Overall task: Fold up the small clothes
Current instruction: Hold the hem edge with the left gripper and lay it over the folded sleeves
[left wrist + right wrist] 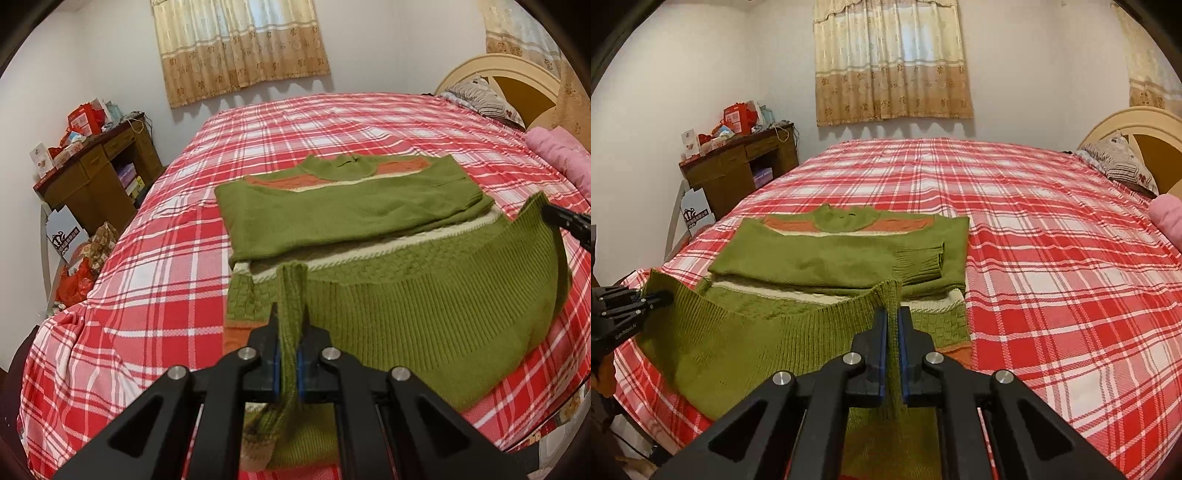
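Green knitted sweater (354, 206) with orange and cream bands lies on the near half of the red-and-white plaid bedspread (166, 258), neck toward the far wall. Both sleeves are already crossed over its chest, so the body makes a neat block. Only the ribbed bottom hem (746, 332) is off the bed: each claw has a corner of it, which suggests the bottom half is meant to go up and over toward the collar.

At the left corner, the left gripper (289, 332) is fully closed, a thick fold of knit squeezed between its blue pads. At the right corner, the right gripper (893, 332) is likewise clamped tight on the hem edge, cloth running straight through its jaws. Holding the two corners apart keeps the hem stretched wide, so it should land flat instead of bunching.

Between them the fabric sags in a shallow curve; I'd guess it needs more lift before it is carried forward, or the slack middle may drag.

Far left stands a cluttered wooden desk (738, 166); a patterned pillow (1119, 162) sits far right.
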Tool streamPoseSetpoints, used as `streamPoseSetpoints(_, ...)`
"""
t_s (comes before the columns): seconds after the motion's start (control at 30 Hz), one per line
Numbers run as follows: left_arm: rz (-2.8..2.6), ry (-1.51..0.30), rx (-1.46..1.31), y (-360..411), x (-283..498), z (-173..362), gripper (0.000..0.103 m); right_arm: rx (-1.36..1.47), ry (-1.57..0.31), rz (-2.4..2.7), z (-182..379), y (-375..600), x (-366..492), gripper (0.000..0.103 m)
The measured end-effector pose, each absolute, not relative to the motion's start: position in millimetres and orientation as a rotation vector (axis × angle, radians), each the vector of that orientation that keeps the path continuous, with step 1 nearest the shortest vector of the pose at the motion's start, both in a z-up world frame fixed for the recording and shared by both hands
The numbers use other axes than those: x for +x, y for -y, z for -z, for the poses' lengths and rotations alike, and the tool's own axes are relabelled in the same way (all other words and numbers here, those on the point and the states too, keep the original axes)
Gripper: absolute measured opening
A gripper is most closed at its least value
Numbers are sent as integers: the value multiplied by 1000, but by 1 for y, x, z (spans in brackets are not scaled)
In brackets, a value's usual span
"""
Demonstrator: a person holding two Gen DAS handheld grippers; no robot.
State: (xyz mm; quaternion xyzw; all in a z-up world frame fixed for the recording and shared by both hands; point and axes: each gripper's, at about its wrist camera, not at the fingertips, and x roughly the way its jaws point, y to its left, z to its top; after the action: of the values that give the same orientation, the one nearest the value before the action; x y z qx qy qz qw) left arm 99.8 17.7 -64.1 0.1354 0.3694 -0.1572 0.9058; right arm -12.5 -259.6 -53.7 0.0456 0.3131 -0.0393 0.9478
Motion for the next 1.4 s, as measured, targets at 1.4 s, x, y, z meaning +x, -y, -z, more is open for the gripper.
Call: streamPoseSetpoints(1.4, 265, -772, 101, -7, 235, 33, 6, 62, -581, 95, 16, 287, 95, 4)
